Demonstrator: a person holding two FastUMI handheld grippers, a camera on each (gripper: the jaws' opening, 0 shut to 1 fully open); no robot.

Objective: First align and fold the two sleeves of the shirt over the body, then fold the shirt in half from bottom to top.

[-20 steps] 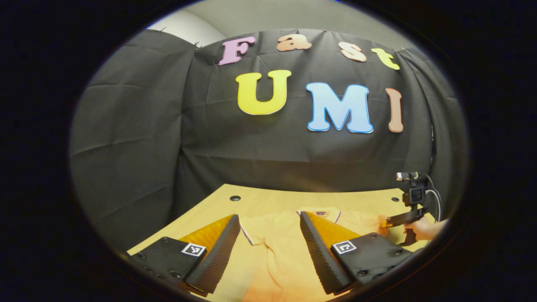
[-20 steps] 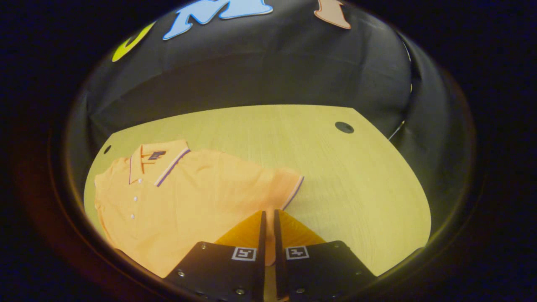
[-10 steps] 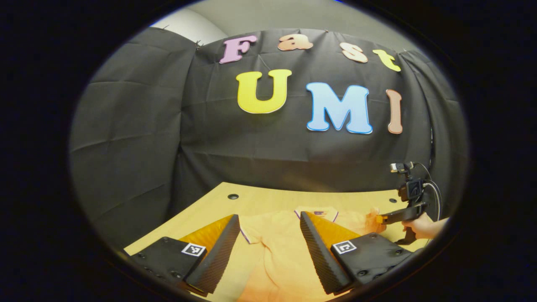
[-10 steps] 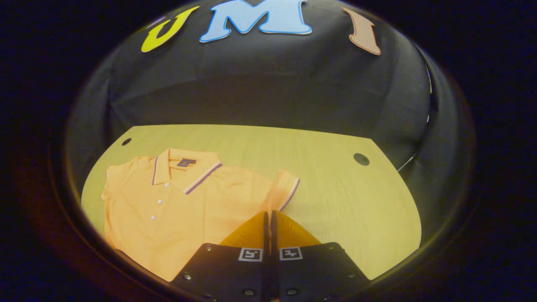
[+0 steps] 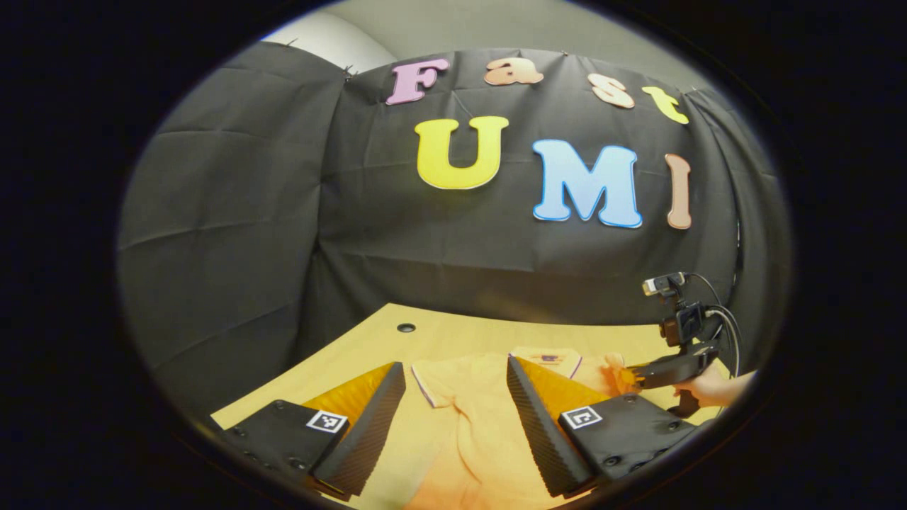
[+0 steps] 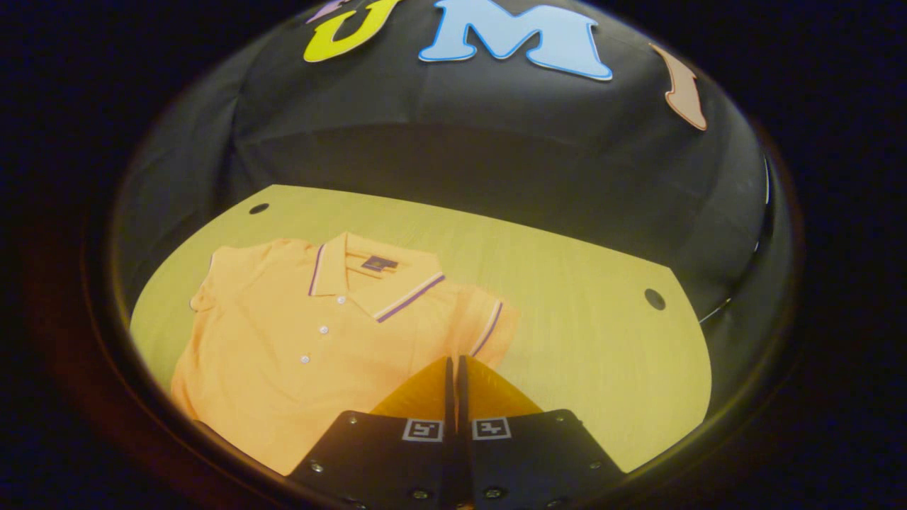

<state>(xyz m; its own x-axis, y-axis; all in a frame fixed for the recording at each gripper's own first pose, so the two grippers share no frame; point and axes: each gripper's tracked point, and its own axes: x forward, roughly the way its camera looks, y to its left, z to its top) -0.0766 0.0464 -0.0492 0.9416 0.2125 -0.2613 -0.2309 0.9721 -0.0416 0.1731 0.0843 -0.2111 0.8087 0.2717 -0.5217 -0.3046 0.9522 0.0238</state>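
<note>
Since a second ago the right gripper (image 6: 453,368) has carried the sleeve (image 6: 489,327) inward, so it now stands bunched against the shoulder. Its jaws are closed on the sleeve's edge. The left gripper (image 5: 453,397) hovers over the shirt (image 6: 297,354), jaws wide apart and holding nothing. The shirt lies face up on the worktop (image 6: 588,354), collar at 12 o'clock, right sleeve at 3. The thin pinch could slip, or the pull could drag the unpinned body askew.

Orange shirt (image 6: 297,354), purple-and-white striped trim, on yellow wood-grain table (image 6: 581,340).
</note>
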